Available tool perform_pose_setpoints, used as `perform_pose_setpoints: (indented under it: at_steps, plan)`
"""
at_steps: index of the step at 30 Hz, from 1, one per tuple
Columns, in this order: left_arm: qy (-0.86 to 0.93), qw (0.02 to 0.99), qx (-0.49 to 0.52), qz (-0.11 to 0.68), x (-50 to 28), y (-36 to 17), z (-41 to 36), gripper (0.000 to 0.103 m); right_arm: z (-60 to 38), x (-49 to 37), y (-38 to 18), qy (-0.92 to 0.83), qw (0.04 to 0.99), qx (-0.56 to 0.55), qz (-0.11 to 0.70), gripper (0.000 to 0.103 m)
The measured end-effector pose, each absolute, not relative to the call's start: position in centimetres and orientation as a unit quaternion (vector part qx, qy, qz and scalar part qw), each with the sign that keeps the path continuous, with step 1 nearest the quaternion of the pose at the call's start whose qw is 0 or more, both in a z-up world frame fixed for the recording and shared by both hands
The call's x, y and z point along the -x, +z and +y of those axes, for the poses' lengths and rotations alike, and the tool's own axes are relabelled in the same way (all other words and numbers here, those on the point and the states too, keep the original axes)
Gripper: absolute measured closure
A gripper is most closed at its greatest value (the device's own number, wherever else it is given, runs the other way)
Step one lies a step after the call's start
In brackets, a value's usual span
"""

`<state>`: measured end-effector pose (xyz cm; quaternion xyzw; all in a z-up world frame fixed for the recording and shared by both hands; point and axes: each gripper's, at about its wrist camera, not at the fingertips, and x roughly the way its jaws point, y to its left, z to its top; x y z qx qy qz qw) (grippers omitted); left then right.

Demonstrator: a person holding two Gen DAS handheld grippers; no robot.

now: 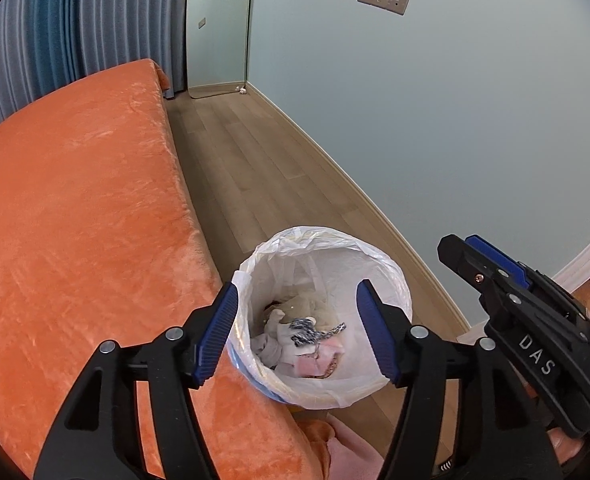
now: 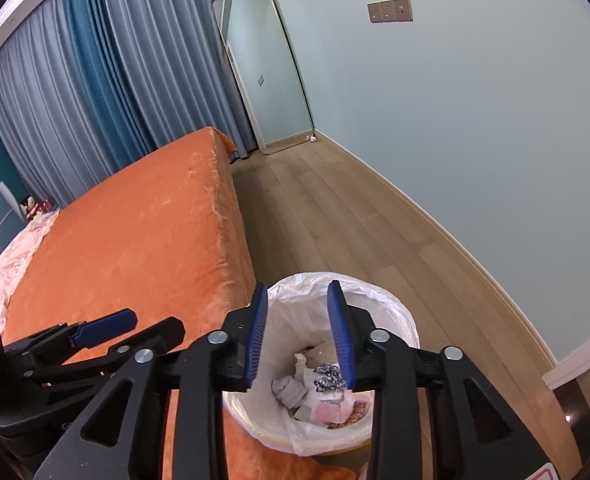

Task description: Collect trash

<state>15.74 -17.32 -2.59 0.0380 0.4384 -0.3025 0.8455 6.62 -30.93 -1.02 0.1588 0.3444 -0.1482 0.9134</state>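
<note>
Below, crinkled plastic lines the round bin (image 1: 323,312).

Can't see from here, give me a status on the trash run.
Left gripper and right gripper open, nothing between fingers. Both above the lined bin, trash lying inside. Bin close beside the orange bed; nothing in the way.

text: "DAS" — white letters | on: right gripper (image 1: 461,256) body
</note>
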Motion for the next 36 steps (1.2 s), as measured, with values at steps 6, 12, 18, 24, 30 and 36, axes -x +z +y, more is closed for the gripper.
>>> perform_pose_setpoints:
  at_steps: [6, 12, 18, 24, 30, 36]
  plan:
    - [-0.289, 0.856, -0.041, 0.427, -14.9, -2.2, -15.4, 0.041, -29.4, -6.1, -0.5, -0.148, 0.914, -0.134, 0.355, 0.055]
    - [-0.26, 0.873, -0.068, 0.407, -13.9, -1.6, -13.7, 0.036, -27.7, -5.3, -0.3, -0.153, 0.91, -0.113, 0.369, 0.039]
    - [-0.221, 0.888, -0.085, 0.394, -12.8, -1.4, -11.7, 0.023, -26.5, -4.1, -0.3, -0.17, 0.903, -0.098, 0.382, 0.02]
    - [-0.189, 0.898, -0.089, 0.388, -11.7, -1.7, -9.6, 0.015, -25.4, -2.7, -0.2, -0.174, 0.898, -0.085, 0.394, 0.019]
    - [-0.176, 0.9, -0.087, 0.39, -10.8, -2.0, -8.5, 0.014, -24.3, -1.3, -0.7, -0.181, 0.891, -0.074, 0.41, 0.007]
    - [-0.176, 0.898, -0.088, 0.393, -9.8, -1.9, -8.1, 0.013, -23.9, -0.2, -0.2, -0.191, 0.89, -0.083, 0.406, 0.007]
